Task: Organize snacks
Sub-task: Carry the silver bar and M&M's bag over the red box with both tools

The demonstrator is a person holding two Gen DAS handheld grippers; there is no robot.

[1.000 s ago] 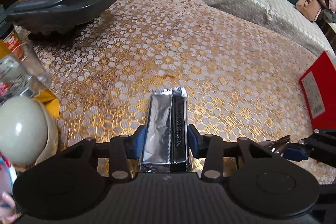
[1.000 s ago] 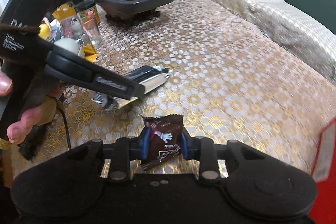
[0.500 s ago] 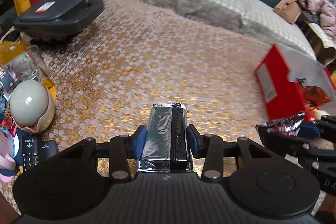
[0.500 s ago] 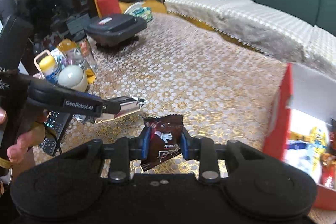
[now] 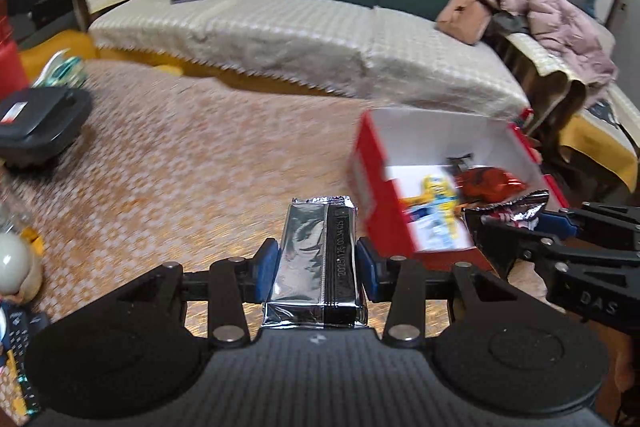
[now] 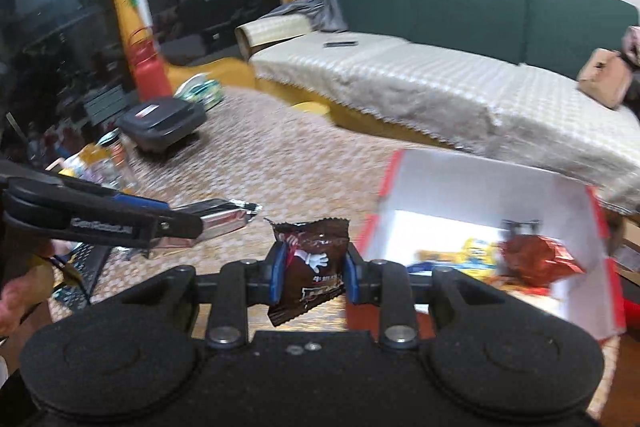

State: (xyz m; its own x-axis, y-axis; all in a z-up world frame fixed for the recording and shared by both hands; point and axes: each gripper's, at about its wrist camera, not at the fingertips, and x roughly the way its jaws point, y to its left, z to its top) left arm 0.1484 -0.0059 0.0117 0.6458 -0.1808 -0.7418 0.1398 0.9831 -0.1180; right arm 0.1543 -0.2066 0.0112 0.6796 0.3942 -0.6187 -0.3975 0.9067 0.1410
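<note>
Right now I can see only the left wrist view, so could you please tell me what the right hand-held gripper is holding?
Observer: The right hand-held gripper is shut on a brown chocolate packet with a white cartoon glove printed on it.
Operator: Thank you. Is that packet over the red box yet?
Observer: Not yet; the red box sits open just to the packet's right, past the gripper's right finger.
Operator: Is anything tall standing beyond the table's far left?
Observer: Yes, a yellow giraffe figure stands behind a red bottle.
</note>
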